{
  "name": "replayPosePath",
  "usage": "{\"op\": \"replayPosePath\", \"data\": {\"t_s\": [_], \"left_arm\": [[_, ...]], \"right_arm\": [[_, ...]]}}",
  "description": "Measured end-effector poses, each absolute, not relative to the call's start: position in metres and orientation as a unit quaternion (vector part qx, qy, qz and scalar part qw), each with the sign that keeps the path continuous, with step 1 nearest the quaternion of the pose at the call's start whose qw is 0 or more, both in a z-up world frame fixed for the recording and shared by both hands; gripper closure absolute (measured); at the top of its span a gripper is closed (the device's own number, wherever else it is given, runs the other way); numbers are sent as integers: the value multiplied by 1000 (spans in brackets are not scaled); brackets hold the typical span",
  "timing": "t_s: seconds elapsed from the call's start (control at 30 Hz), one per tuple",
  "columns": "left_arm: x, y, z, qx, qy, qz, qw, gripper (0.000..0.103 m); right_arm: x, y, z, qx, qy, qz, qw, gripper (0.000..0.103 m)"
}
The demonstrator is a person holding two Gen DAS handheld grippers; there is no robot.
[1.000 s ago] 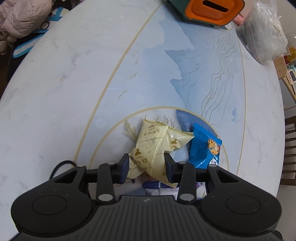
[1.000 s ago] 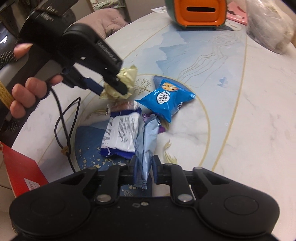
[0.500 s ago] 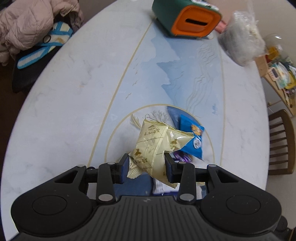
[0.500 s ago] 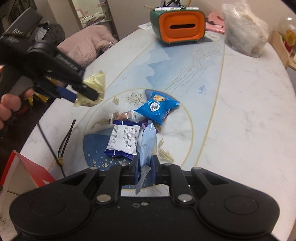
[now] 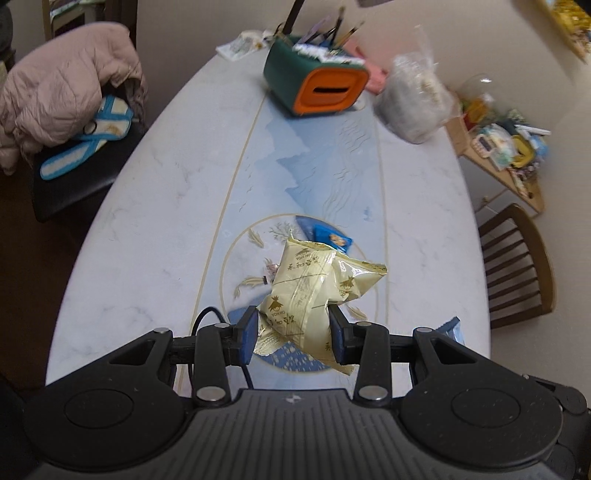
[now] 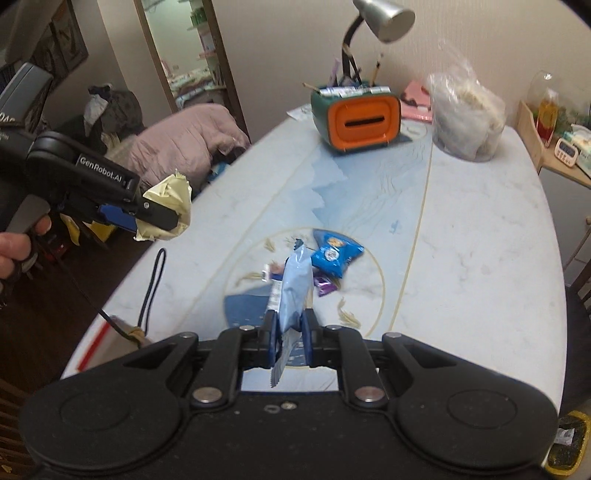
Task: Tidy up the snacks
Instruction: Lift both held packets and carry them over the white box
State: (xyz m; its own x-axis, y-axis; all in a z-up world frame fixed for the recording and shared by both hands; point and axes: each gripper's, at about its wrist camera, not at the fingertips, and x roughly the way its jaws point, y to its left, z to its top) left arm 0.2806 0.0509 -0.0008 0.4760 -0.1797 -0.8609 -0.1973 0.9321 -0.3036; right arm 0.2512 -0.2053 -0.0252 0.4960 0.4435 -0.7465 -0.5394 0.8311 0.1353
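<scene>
Lifting both snacks well clear of the tabletop (image 5: 155, 206) now: a second ago both packets were low, just over the pile, and now the tabletop is dropping away in both wrist views and the far wall and lamp (image 6: 384, 14) are coming into sight. My left gripper (image 5: 291, 332) is clamping the pale yellow packet (image 5: 314, 288) between its blue pads, and my right gripper (image 6: 289, 338) is pinching the light blue packet (image 6: 293, 291) by its lower end so it is standing upright in the jaws. In the right wrist view my left gripper (image 6: 162, 218) is hanging out past the tabletop's left edge with the yellow packet crumpled in it. I am reading this as the carry phase: two snacks picked, both heading off toward wherever they get sorted, which I cannot see. Remaining on the tabletop inside the gold ring are the bright blue cookie packet (image 6: 334, 254), a small purple packet (image 6: 323, 284) touching it, and a white-labelled one mostly hidden behind my blue packet. The yellow packet is looking puffy and creased, gold print on it, one corner sticking out to the right. The light blue one is looking thin, flat, crimped at the ends. Orange-fronted organiser (image 6: 356, 122) and a clear bag (image 6: 467, 110) are sitting at the far end, untouched
</scene>
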Motion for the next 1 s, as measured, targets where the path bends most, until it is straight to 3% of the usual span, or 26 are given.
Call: {"op": "replayPosePath", "data": {"t_s": [0.43,0.77,1.0], "left_arm": [[177,45,55,-137,496,-8,858,65],[111,47,47,-119,520,-16,845,65],[79,43,11,-115,549,-24,828,65]], "right_arm": [[169,-197,18,-49,392,316,863,91],[121,-180,9,-42,409,340,846,91],[101,-167,-17,-46,435,343,831,91]]}}
